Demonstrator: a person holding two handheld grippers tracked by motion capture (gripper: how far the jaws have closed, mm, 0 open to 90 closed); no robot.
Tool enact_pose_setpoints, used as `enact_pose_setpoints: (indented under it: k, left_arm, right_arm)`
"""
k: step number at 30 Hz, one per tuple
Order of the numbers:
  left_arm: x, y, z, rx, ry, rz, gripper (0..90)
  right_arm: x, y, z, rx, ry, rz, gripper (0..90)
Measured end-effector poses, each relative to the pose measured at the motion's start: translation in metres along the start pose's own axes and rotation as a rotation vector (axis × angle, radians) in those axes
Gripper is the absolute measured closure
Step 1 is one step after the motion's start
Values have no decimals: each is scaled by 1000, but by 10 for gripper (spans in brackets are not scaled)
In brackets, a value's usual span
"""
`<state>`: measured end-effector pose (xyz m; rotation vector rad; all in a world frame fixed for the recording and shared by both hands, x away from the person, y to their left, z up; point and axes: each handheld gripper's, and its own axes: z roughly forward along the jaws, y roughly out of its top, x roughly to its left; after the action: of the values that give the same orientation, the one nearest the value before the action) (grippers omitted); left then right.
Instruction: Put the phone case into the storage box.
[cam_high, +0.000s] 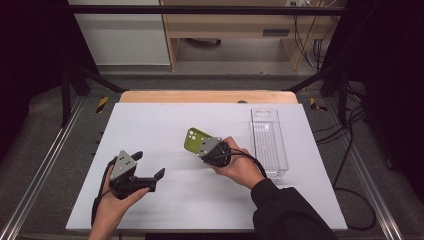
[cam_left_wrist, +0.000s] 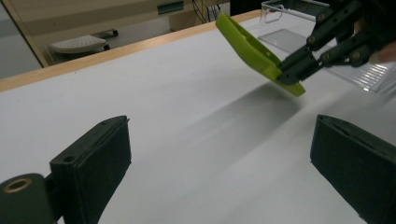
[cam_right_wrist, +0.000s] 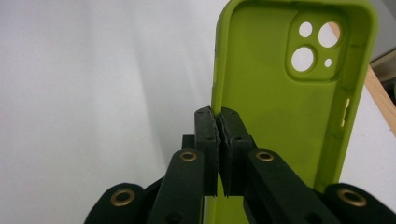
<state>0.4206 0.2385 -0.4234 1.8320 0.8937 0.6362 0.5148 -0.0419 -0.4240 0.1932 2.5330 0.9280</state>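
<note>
A lime-green phone case (cam_high: 194, 138) hangs above the white table, pinched by its side wall in my right gripper (cam_high: 206, 147), which is shut on it. In the right gripper view the case (cam_right_wrist: 280, 93) shows its hollow inside and camera holes, with the jaws closed on its left edge. From the left gripper view the case (cam_left_wrist: 254, 51) floats tilted above its shadow, held by the right gripper (cam_left_wrist: 289, 70). My left gripper (cam_high: 150, 172) rests low at the front left, open and holding nothing, well apart from the case.
A clear plastic tray (cam_high: 269, 142) lies lengthwise along the right side of the white table top (cam_high: 150, 125), just beyond the right hand. A wooden edge (cam_high: 207, 96) runs along the far side. Cables trail on the floor at right.
</note>
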Motion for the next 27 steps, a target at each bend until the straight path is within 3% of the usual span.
enact_pose_setpoints:
  k: [5, 8, 17, 27]
  left_arm:
    - [-2, -13, 4, -5, 16, -19, 45]
    - [-3, -18, 4, -32, 35, -31, 46]
    - [-2, -28, 1, -53, 77, -15, 43]
    - [6, -38, -7, -85, 134, -48, 42]
  right_arm:
    - [-7, 1, 0, -18, -14, 31, 876]
    - [-12, 2, -1, -48, -29, 83, 877]
    - [-31, 0, -12, -120, -99, 212, 878]
    - [-53, 7, -36, -262, -151, 346, 879]
